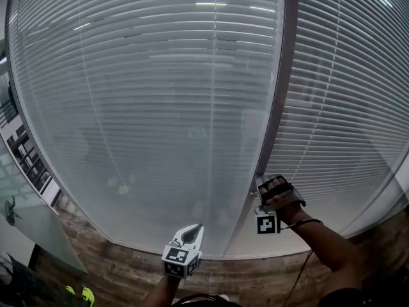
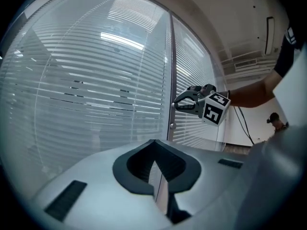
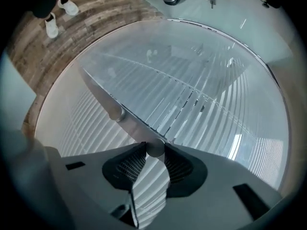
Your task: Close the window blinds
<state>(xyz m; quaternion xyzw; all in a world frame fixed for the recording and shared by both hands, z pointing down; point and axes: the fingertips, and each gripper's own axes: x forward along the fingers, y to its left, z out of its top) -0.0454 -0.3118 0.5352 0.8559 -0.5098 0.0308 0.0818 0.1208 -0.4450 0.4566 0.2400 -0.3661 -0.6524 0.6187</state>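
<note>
As right gripper (image 3: 154,146) clamps knob (image 3: 155,150), blinds (image 1: 147,107) hang.

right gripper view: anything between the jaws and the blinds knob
Nothing visible stands between them. The right gripper has its jaws closed on the round knob on the frame between the blinds.

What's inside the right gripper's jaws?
A round knob on the frame post, pinched by the right gripper. The pads cover its sides; its mounting is hidden.
</note>
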